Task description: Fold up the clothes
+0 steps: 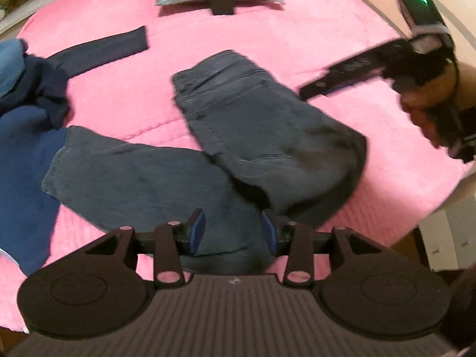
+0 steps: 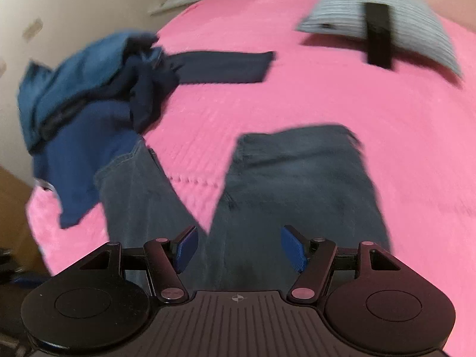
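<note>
Dark grey jeans (image 1: pixel 261 131) lie on the pink bedspread (image 1: pixel 297 44), folded over into a V, waist end on top at the right, leg ends out to the left. My left gripper (image 1: pixel 234 232) hovers over the fold of the jeans with its blue pads apart and nothing pinched. In the right wrist view the same jeans (image 2: pixel 297 178) spread below my right gripper (image 2: pixel 240 248), whose pads stand wide apart above the denim. The right gripper (image 1: pixel 315 87) also shows in the left wrist view, held in a hand at the upper right.
A heap of blue clothes (image 2: pixel 83 95) with a dark sleeve (image 2: pixel 226 67) stretched out lies at the left. A grey striped folded garment (image 2: pixel 383 23) with a black strip across it sits at the far side. A white box (image 1: pixel 449 238) stands off the bed's right edge.
</note>
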